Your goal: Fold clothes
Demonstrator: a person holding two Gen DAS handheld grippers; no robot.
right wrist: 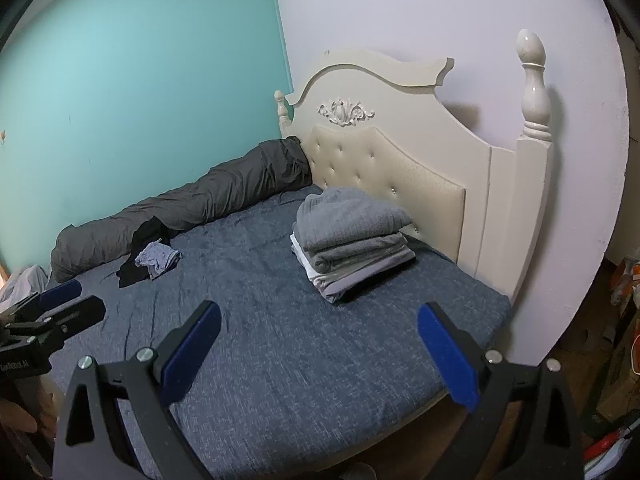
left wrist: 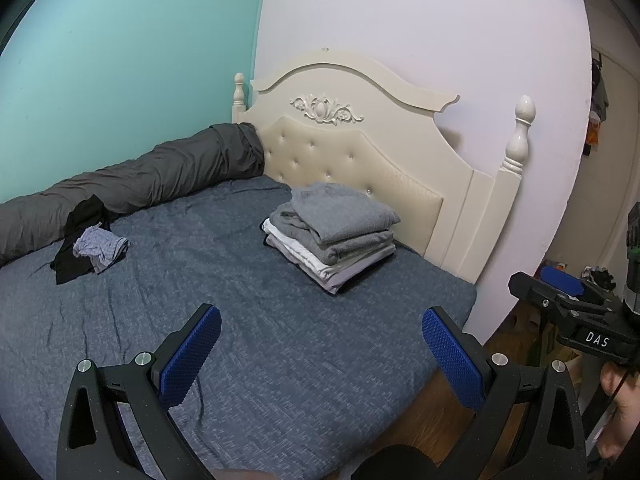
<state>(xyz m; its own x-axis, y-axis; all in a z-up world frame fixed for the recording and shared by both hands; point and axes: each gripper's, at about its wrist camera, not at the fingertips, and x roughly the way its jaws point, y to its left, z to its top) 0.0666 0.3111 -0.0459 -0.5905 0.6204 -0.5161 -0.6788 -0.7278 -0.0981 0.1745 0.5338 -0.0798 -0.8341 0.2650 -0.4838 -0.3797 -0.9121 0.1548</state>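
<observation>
A stack of folded clothes, grey on top and white below, sits on the blue bed near the headboard. Farther left lie a crumpled light blue-grey garment and a black garment, both unfolded. My left gripper hovers open over the bed's near edge, nothing between its blue pads. My right gripper is open too and holds nothing. Each gripper shows at the edge of the other's view: the right one, the left one.
A rolled dark grey duvet runs along the teal wall. The cream headboard with tall posts bounds the bed's far end. Wooden floor and clutter lie to the right of the bed. A hand holds the right gripper.
</observation>
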